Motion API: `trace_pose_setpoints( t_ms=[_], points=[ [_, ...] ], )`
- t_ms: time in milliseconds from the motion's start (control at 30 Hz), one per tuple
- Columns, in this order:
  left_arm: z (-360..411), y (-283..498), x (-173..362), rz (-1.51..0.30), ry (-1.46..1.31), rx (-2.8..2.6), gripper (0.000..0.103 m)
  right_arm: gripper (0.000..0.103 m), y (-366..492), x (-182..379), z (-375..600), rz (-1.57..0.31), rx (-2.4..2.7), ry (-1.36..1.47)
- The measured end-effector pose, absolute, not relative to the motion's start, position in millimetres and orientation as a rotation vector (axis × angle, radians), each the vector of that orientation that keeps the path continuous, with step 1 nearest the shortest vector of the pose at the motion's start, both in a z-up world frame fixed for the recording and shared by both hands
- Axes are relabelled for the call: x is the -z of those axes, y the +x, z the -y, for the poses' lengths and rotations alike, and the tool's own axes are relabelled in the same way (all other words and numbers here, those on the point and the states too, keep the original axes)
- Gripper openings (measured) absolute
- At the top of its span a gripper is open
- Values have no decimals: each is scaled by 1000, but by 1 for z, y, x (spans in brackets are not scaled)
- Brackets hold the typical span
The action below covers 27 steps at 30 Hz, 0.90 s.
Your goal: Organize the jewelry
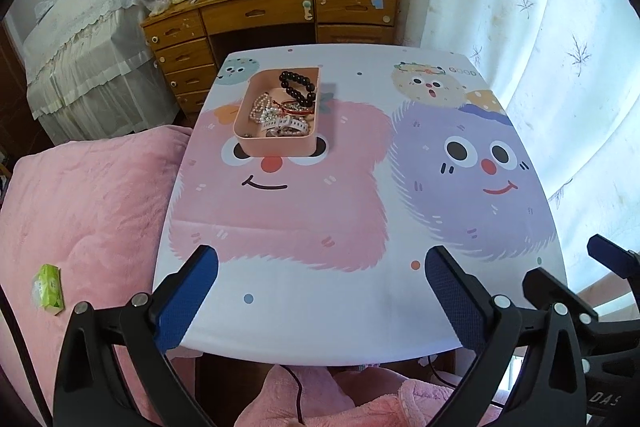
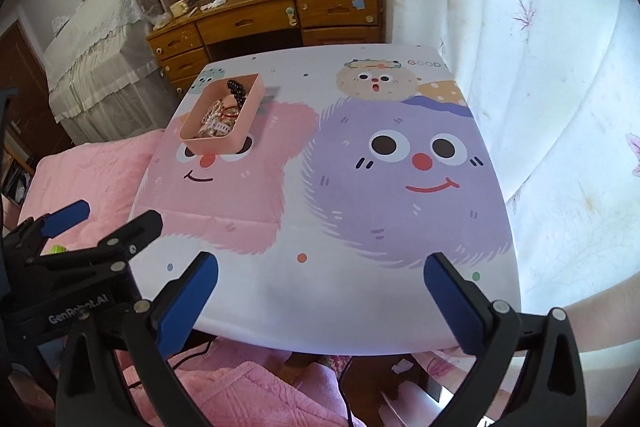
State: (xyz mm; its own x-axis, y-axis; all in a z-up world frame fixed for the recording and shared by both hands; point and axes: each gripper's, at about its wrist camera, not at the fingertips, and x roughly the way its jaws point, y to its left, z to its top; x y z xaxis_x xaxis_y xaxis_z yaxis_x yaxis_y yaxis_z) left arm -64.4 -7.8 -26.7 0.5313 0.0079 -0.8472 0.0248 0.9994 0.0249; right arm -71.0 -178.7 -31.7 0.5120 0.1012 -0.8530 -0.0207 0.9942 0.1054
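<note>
A pink tray (image 1: 280,146) (image 2: 236,139) stands on the far left part of the cartoon-print table (image 1: 352,307) (image 2: 360,299). Inside it lie a black bead bracelet (image 1: 298,85) (image 2: 237,91), a pearl strand (image 1: 258,107), a white watch strap (image 1: 286,123) and other jewelry in a heap. My left gripper (image 1: 322,269) hangs open over the table's near edge, nothing between its blue pads. My right gripper (image 2: 322,275) is open too, beside it over the near edge, empty. Both are well short of the tray. The right gripper's fingers (image 1: 604,247) show at the left wrist view's right edge.
A wooden desk (image 1: 280,11) with drawers and clutter stands beyond the table. A pink blanket (image 1: 80,211) covers the bed to the left, with a green packet (image 1: 48,289) on it. A white curtain (image 1: 540,47) hangs to the right. A dark cable (image 1: 298,395) runs below the table's edge.
</note>
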Motion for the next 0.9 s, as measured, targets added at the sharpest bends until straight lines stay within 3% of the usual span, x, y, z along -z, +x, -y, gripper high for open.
trace_pose_setpoints(
  t_ms=[900],
  points=[
    [18, -66, 19, -984, 94, -28, 102, 103, -67, 29, 183, -1018, -86, 55]
  ],
)
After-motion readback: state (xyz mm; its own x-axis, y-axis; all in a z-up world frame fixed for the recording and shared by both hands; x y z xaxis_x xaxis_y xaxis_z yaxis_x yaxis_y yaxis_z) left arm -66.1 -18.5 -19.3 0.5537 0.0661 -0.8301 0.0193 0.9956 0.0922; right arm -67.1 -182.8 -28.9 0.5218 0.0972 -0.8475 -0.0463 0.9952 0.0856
